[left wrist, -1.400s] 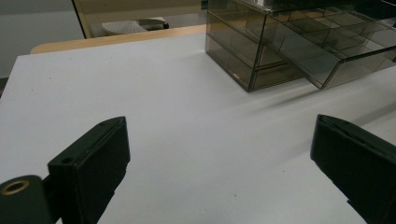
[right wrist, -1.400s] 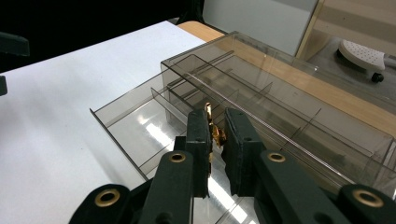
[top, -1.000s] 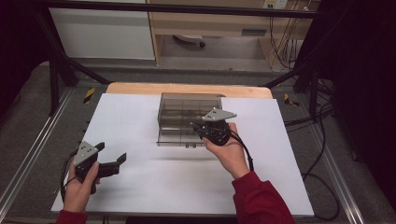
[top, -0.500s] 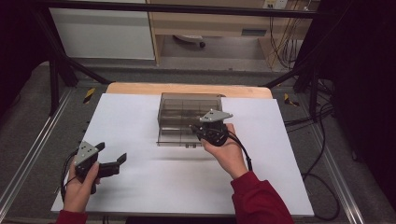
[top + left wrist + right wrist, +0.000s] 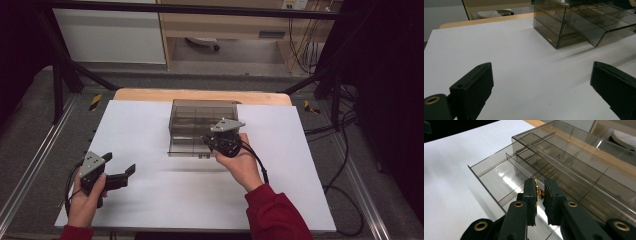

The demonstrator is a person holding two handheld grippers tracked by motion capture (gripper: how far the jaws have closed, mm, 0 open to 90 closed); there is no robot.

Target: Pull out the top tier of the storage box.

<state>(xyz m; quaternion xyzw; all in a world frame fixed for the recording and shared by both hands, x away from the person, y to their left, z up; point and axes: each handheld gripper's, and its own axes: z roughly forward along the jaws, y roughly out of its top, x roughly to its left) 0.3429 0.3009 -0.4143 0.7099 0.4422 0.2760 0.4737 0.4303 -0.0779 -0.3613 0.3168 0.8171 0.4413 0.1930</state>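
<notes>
A smoky clear drawer box [image 5: 202, 112] stands mid-table on the white sheet, its lower drawer [image 5: 186, 146] pulled out toward me. My right gripper [image 5: 207, 143] hovers over that drawer's right part. In the right gripper view the right gripper [image 5: 539, 187] is shut on a small gold-coloured object [image 5: 539, 192] above the drawer's divided compartments [image 5: 499, 176]. My left gripper [image 5: 120, 164] rests at the table's left front with its jaws wide apart. In the left gripper view nothing lies between the left gripper's [image 5: 541, 82] black fingers [image 5: 474, 85], and the box [image 5: 556, 27] stands far ahead.
The white sheet [image 5: 150, 200] covers most of the wooden table [image 5: 150, 95]. Black frame struts [image 5: 60, 65] and cables [image 5: 345, 160] run around the table's edges. A pale cabinet [image 5: 110, 35] stands beyond the far edge.
My right gripper has edged slightly to the left over the open drawer, still closed on the gold object. The left gripper has stayed put.
</notes>
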